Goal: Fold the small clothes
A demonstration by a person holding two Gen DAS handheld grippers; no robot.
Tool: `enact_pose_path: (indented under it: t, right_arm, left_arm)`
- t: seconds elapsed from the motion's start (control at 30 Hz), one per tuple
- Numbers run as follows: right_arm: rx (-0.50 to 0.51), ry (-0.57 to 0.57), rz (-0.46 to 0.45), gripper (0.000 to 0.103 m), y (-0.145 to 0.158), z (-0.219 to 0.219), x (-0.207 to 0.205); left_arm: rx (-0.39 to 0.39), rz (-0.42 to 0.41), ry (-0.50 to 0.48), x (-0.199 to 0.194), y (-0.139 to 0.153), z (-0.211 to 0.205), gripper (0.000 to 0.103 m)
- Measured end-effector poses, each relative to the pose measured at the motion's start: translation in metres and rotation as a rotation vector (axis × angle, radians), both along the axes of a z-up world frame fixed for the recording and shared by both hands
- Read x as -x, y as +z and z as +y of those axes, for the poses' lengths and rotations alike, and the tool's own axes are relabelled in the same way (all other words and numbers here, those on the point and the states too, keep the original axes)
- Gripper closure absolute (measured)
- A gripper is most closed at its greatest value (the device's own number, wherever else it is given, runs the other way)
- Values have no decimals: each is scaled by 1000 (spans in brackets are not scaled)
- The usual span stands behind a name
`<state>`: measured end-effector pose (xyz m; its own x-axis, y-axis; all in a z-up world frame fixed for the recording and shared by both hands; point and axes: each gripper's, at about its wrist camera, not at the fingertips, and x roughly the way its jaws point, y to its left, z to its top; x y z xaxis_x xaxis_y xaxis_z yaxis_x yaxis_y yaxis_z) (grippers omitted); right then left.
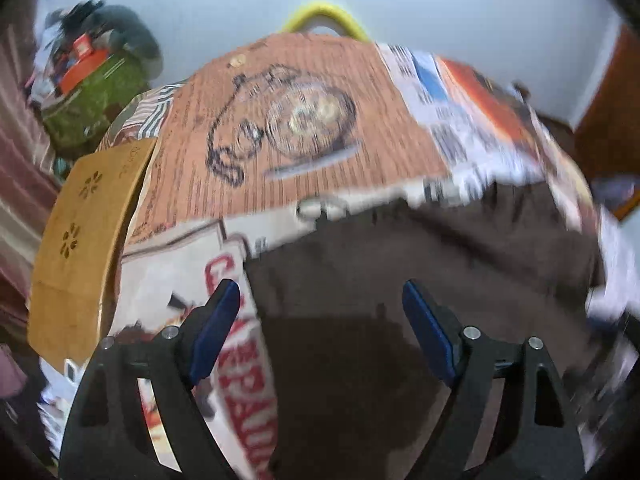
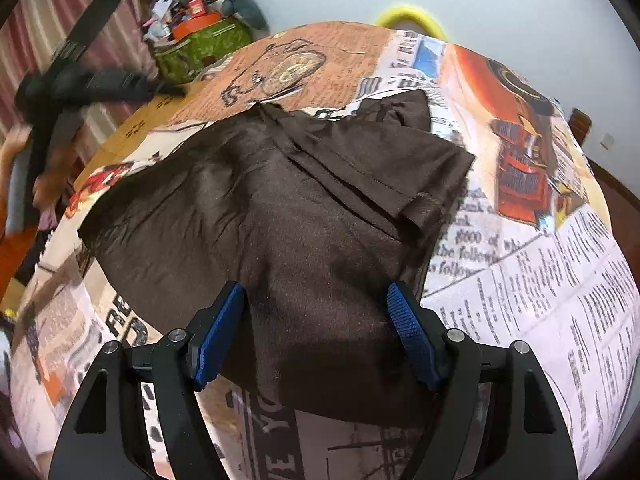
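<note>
A small dark brown garment (image 2: 280,208) lies spread on the newspaper-print tablecloth (image 2: 540,280), its right side folded over with a hem showing. My right gripper (image 2: 318,304) is open just above the garment's near edge, blue pads on either side of the cloth. In the blurred left wrist view the same brown garment (image 1: 400,280) fills the lower middle, and my left gripper (image 1: 320,300) is open above its left edge. Neither gripper holds anything.
A tan wooden board (image 1: 80,240) sits at the table's left edge. A green bag with clutter on it (image 2: 196,44) stands behind the table, and a yellow chair back (image 2: 408,16) shows at the far side. The other gripper and hand (image 2: 60,92) show far left.
</note>
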<state>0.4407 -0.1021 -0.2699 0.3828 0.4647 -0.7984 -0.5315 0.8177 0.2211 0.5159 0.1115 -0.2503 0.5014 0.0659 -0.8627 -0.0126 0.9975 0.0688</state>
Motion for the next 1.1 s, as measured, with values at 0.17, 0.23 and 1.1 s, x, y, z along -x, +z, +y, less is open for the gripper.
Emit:
enact_pose_path:
  t: [0.17, 0.23, 1.1]
  right_arm:
    - [-18, -25, -6, 31, 8, -5, 11]
    - [-3, -20, -23, 31, 11, -5, 19]
    - [-110, 19, 115, 31, 15, 34, -25]
  left_arm:
    - [-198, 77, -96, 34, -41, -13, 19]
    - [-219, 58, -103, 49, -53, -14, 18]
    - [-87, -16, 11, 111, -28, 2, 19]
